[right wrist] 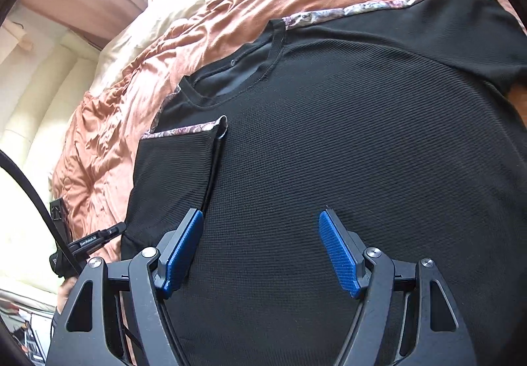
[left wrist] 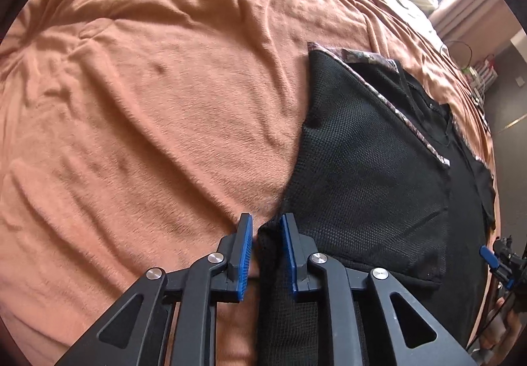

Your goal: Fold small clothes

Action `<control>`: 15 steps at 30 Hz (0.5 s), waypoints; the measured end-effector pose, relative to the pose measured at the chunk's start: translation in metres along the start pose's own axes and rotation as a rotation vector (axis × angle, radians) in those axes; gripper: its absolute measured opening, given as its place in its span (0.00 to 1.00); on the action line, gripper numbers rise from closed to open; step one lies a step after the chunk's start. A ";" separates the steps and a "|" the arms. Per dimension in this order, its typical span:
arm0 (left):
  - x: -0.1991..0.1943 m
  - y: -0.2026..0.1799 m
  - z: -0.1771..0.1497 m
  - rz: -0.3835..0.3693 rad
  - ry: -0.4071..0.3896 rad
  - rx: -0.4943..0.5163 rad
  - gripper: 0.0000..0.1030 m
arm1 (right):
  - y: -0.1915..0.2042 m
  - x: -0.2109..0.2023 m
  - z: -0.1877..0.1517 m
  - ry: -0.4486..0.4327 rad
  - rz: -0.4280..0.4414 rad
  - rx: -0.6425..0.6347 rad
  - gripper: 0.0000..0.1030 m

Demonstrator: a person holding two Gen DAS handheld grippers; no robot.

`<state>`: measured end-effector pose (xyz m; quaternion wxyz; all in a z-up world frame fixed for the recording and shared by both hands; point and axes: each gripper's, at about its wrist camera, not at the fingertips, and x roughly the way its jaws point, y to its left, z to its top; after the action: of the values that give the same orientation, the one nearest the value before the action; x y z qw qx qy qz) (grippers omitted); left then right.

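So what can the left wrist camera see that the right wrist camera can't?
Only the left wrist view shows the left hand-held gripper, nearly closed around the shirt's edge, and a wide stretch of blanket. Only the right wrist view shows the right hand-held gripper open above the shirt, plus the collar and a cream wall. Both show the black shirt with its folded-in sleeve on the orange blanket.

Left gripper (left wrist: 266,227), right gripper (right wrist: 262,224): black angular linkage arms, round silver screws, fingers (right wrist: 339,254) with blue textured pads. White "GenRobot.AI" lettering on black handle piece (right wrist: 95,239); black cable.
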<state>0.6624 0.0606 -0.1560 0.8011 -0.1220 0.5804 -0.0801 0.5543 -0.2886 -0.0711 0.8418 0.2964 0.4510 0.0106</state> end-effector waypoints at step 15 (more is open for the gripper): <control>-0.093 -0.031 -0.064 -0.014 -0.143 -0.056 0.67 | 0.009 -0.075 -0.018 -0.088 -0.030 -0.142 0.84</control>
<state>0.5729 0.0495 -0.0812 0.8362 -0.1536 0.5230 -0.0605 0.4981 -0.2935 -0.0171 0.8798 0.2294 0.4159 0.0169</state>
